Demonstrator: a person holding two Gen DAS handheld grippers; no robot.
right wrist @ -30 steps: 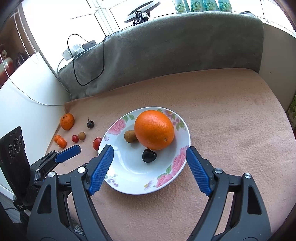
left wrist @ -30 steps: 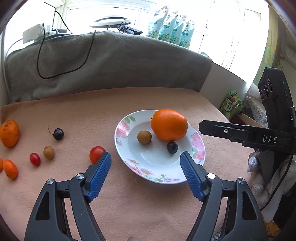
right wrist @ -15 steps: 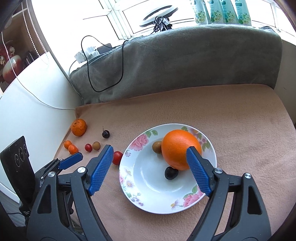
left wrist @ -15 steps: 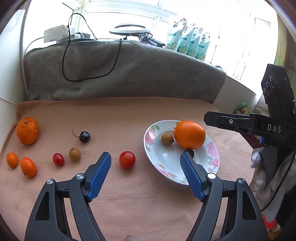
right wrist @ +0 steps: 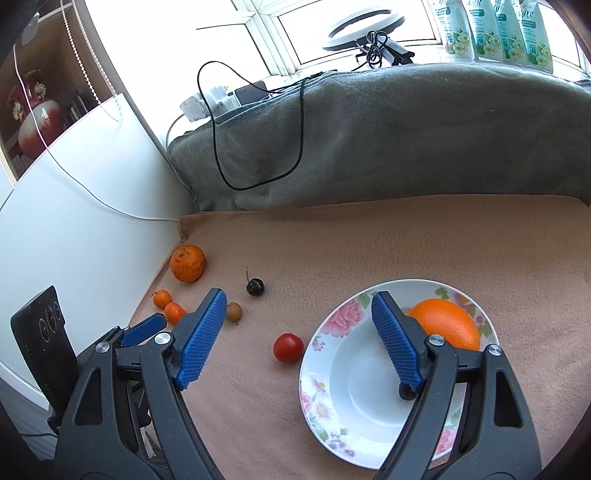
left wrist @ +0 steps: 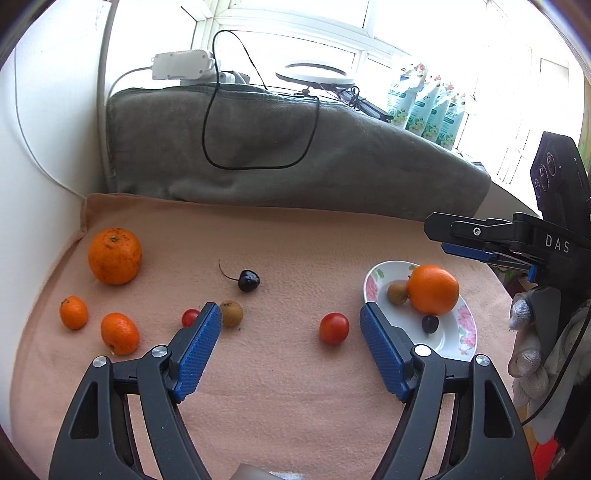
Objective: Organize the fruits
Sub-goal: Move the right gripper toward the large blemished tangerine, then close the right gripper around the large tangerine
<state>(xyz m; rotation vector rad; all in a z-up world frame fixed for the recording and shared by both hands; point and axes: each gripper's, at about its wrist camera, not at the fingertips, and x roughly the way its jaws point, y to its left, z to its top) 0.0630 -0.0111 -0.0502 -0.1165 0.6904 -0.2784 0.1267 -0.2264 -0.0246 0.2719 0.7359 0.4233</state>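
Note:
A flowered white plate (left wrist: 466, 334) (right wrist: 354, 417) on the peach cloth holds a large orange (left wrist: 433, 289) (right wrist: 447, 328), a brown longan (left wrist: 397, 292) and a dark cherry (left wrist: 430, 323). Loose on the cloth lie a red cherry tomato (left wrist: 334, 328) (right wrist: 288, 347), a stemmed dark cherry (left wrist: 248, 280) (right wrist: 255, 287), a longan (left wrist: 232, 313) (right wrist: 234, 311), a small tomato (left wrist: 189, 316), an orange (left wrist: 114, 256) (right wrist: 187, 263) and two kumquats (left wrist: 119, 333) (right wrist: 162, 299). My left gripper (left wrist: 290, 325) hovers open and empty near the tomato. My right gripper (right wrist: 297, 310) is open, empty, its right finger over the plate.
A grey blanket-covered ridge (left wrist: 280, 158) with a black cable (left wrist: 258, 122) bounds the far side. A white wall (right wrist: 74, 229) closes the left. Pouches (right wrist: 495, 29) and a ring light (left wrist: 314, 74) stand on the sill. A gloved hand (left wrist: 524, 343) holds the right gripper's body.
Both grippers have swung left, so the plate has slid to the right in each view and the loose fruits have come toward the centre. Jaws stayed as wide.

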